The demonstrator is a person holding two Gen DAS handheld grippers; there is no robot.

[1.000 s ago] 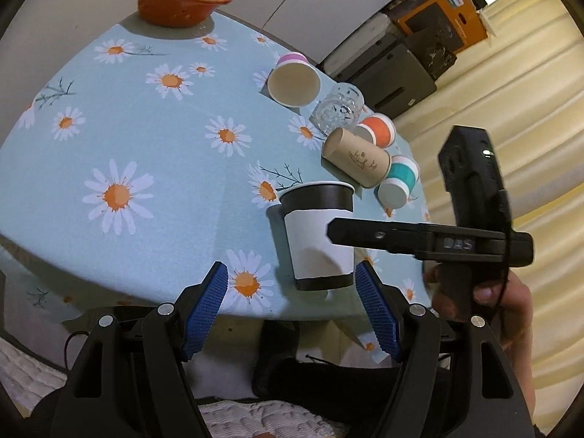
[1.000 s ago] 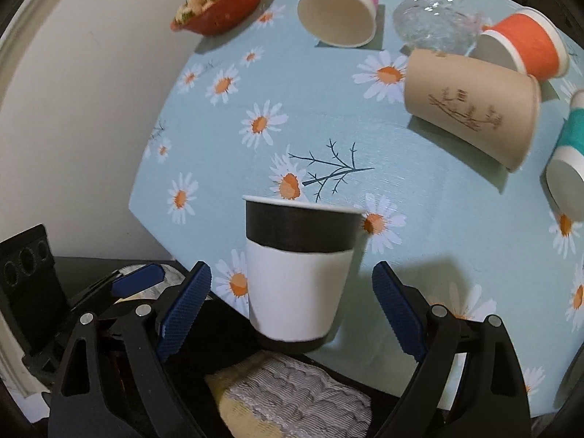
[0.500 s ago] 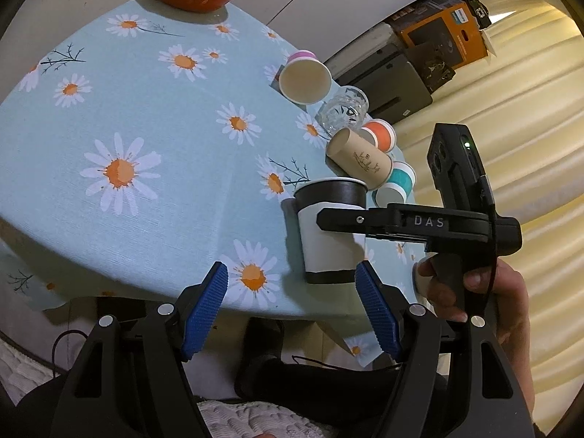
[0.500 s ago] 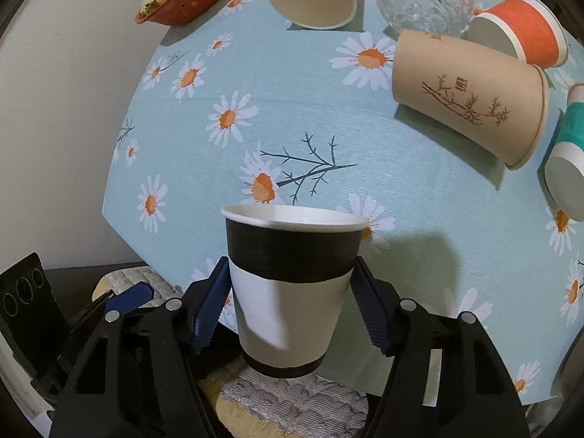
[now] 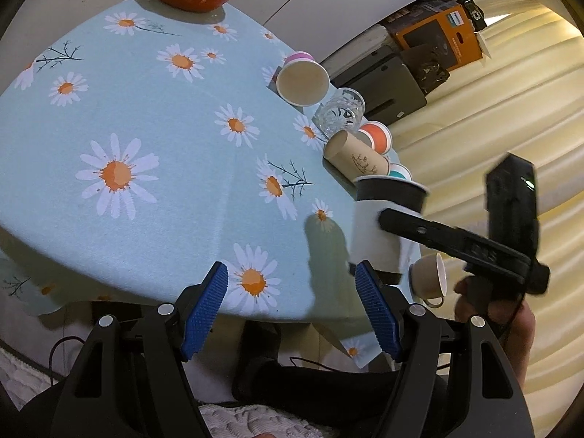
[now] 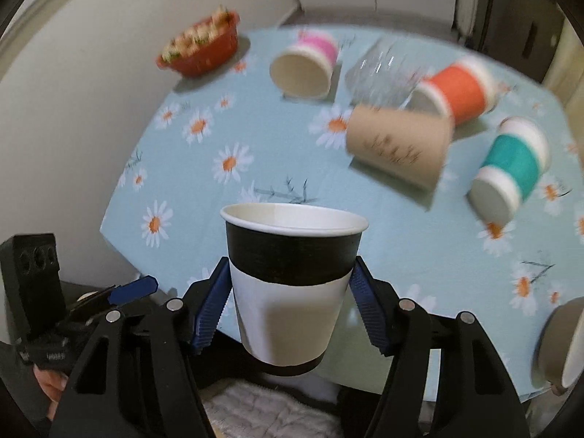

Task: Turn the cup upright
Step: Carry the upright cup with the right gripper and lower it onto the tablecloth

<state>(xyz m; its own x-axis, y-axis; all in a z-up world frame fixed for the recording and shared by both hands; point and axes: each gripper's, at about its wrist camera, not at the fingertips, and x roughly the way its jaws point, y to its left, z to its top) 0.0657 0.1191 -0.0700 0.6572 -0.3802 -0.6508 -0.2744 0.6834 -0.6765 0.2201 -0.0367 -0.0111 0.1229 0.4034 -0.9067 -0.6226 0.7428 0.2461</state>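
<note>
A black-and-white paper cup [image 6: 290,284] stands upright between the fingers of my right gripper [image 6: 290,314], which is shut on it and holds it above the table's near edge. In the left wrist view the same cup [image 5: 383,226] hangs at the table's right edge with the right gripper's finger across it. My left gripper [image 5: 292,308] is open and empty over the near table edge, left of the cup.
On the daisy tablecloth [image 5: 146,138] lie a pink cup [image 6: 304,67], a glass [image 6: 379,76], an orange cup [image 6: 456,91], a tan cup [image 6: 398,146] and a teal cup [image 6: 511,168]. A red bowl [image 6: 200,51] sits far left. A mug [image 5: 429,279] lies at the right edge.
My right gripper has closed on the black-and-white cup and lifted it up and to the right. My left gripper has stayed open.
</note>
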